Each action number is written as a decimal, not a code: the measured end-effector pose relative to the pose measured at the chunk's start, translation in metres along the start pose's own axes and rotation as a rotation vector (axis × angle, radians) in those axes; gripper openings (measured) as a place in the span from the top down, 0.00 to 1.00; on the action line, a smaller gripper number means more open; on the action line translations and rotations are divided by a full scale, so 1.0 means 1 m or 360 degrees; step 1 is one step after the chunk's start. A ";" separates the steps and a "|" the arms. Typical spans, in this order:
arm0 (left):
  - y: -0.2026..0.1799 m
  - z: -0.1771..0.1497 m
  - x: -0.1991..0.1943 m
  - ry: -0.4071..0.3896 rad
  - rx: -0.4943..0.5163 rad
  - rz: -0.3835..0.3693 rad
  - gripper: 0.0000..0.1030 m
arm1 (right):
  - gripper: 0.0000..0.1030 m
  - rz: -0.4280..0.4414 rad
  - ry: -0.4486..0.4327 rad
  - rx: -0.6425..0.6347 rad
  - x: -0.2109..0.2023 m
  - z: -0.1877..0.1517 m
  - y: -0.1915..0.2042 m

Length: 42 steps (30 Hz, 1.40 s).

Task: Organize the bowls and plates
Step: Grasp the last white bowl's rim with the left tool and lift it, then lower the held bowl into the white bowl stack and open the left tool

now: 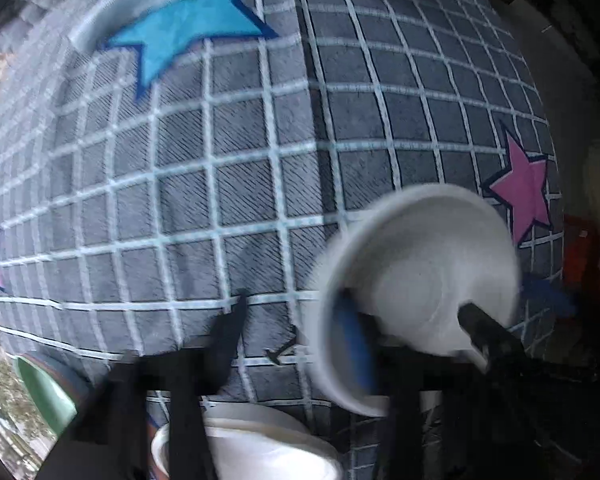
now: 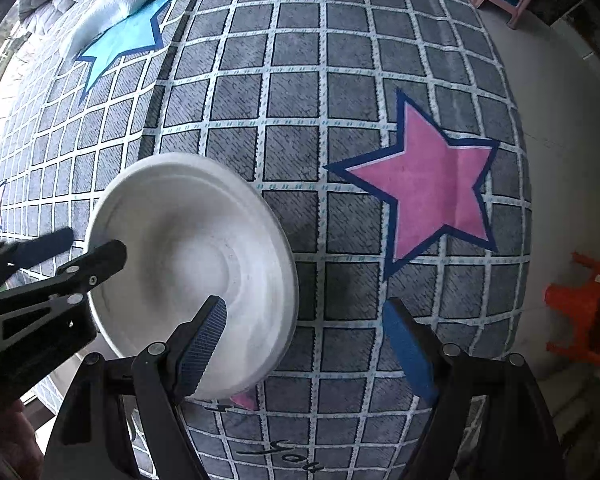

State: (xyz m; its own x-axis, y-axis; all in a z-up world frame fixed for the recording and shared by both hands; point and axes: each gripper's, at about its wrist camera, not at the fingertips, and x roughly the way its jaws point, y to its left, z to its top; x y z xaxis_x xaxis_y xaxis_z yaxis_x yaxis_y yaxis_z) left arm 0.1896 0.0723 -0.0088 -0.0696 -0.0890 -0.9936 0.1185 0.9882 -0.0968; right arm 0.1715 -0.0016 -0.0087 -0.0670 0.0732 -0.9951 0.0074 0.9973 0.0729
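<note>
- While the left gripper [image 2: 94, 242] straddles the plate's [image 2: 192, 256] left rim over the rug [image 2: 292, 120], its hold unclear, pinch firmly before lifting.
- Keep the right gripper [image 2: 306, 308] open, holding nothing.

White bowl [image 2: 192, 248], tilted above rug [image 2: 292, 120]
</note>
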 end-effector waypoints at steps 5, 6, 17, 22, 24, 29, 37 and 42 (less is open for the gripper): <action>-0.026 -0.009 0.010 0.0000 0.0117 0.0038 0.81 | 0.83 0.0020 0.0008 -0.0108 0.003 -0.006 0.017; -0.028 -0.012 0.009 0.0000 0.0115 0.0029 0.81 | 0.83 0.0020 0.0004 -0.0103 0.002 -0.008 0.019; -0.040 -0.072 -0.021 -0.0033 0.0078 -0.0048 0.81 | 0.83 0.0097 0.0000 -0.0053 -0.035 -0.032 0.019; -0.037 -0.100 -0.038 -0.0050 0.0065 -0.0054 0.81 | 0.83 0.0120 0.0004 -0.0068 -0.054 -0.047 0.023; -0.034 -0.103 -0.046 -0.0054 0.0061 -0.0055 0.81 | 0.83 0.0115 -0.0003 -0.0089 -0.062 -0.062 0.024; -0.024 -0.122 -0.065 -0.0045 0.0042 -0.0076 0.81 | 0.83 0.0116 0.0010 -0.0109 -0.076 -0.077 0.032; -0.002 -0.143 -0.090 -0.0042 0.0024 -0.0081 0.80 | 0.82 0.0141 0.0044 -0.0158 -0.089 -0.093 0.056; 0.020 -0.161 -0.105 -0.0054 -0.0032 -0.0098 0.80 | 0.82 0.0163 0.0057 -0.0209 -0.091 -0.094 0.073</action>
State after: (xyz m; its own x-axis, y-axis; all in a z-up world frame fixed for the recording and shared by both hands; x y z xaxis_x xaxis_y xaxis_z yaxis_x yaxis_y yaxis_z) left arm 0.0396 0.1212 0.1027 -0.0426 -0.1537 -0.9872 0.0948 0.9830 -0.1572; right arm 0.0847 0.0645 0.0937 -0.1081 0.1724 -0.9791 -0.1143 0.9762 0.1845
